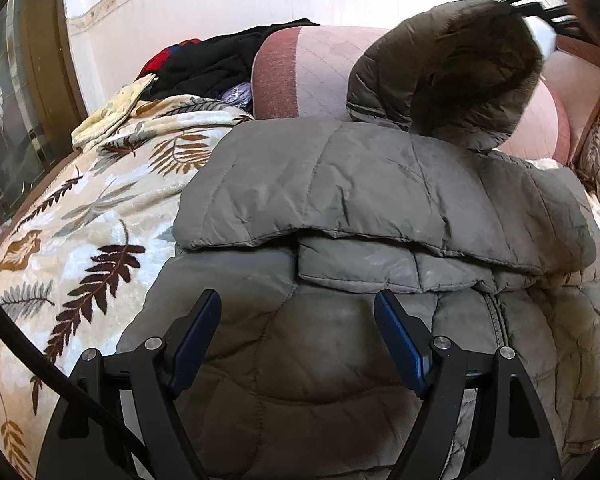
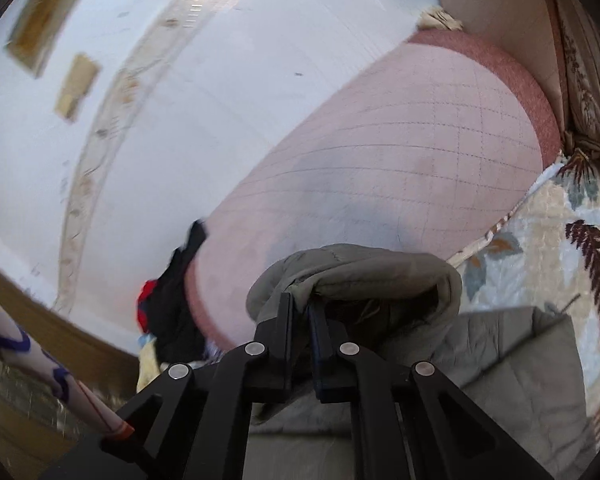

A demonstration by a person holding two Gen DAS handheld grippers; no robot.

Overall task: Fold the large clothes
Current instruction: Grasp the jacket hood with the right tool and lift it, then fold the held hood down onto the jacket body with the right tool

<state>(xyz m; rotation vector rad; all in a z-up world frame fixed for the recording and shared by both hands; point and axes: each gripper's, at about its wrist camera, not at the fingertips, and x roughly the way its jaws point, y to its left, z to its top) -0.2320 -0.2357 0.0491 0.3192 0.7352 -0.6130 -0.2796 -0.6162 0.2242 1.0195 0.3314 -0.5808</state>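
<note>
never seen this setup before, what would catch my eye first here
A grey quilted jacket lies folded across a leaf-patterned blanket. Its hood stands lifted at the far side, pinched in the shut right gripper. The left gripper hangs open over the jacket's near part, a pink bolster behind.

I count one grey jacket (image 1: 380,184) with one hood (image 1: 452,76). There is one leaf blanket (image 1: 80,248), one pink bolster (image 2: 400,152) and one heap of dark clothes (image 1: 220,60). I hold two grippers: left gripper (image 1: 298,312), right gripper (image 2: 300,312). On the wall I see two frames (image 2: 48,12).
</note>
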